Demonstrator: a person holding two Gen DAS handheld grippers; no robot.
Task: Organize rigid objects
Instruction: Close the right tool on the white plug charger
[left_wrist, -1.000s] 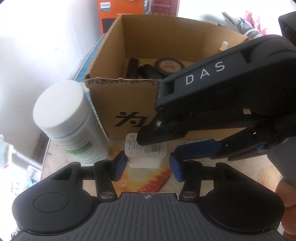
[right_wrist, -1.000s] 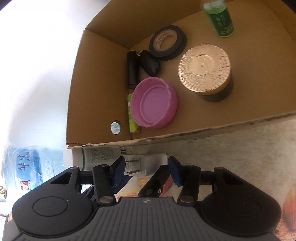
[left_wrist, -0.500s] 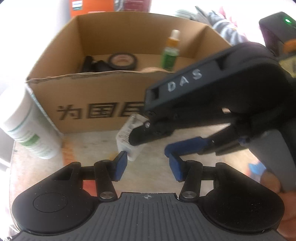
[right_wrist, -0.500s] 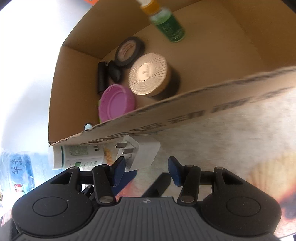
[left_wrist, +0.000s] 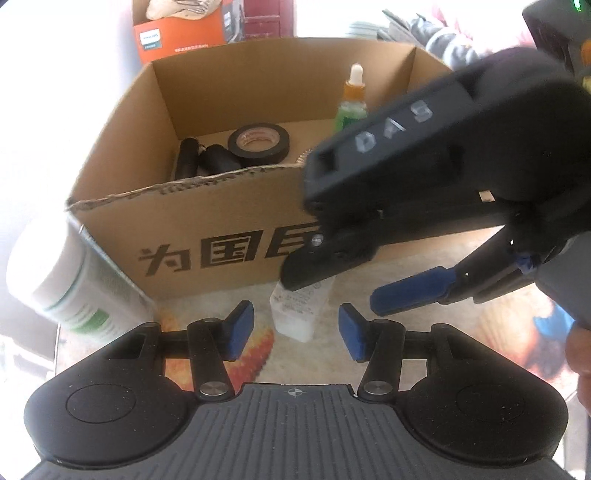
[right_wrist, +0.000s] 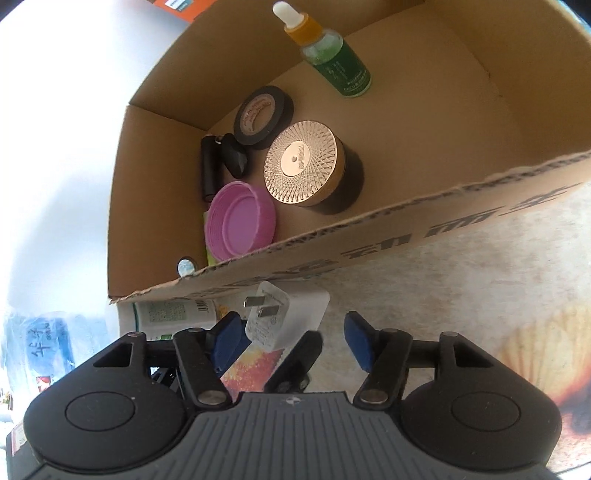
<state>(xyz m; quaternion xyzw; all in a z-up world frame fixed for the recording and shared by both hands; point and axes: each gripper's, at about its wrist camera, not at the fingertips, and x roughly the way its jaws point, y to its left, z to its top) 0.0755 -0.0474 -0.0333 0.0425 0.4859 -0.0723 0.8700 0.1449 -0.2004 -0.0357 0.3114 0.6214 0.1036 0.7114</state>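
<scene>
Below the brown cardboard box (right_wrist: 369, 236), I am positioning my open right gripper (right_wrist: 291, 341) around the white plug adapter (right_wrist: 286, 319); closing comes next. Left gripper (left_wrist: 295, 330) is hanging open.

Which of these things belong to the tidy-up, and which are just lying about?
Job: white plug adapter between the open right gripper fingers; cardboard box; white bottle; open left gripper.

Lying about: orange box; water bottle; clothes.

Charger (right_wrist: 286, 319) lies before the box (right_wrist: 369, 236), bottle (right_wrist: 173, 314) at its left
</scene>
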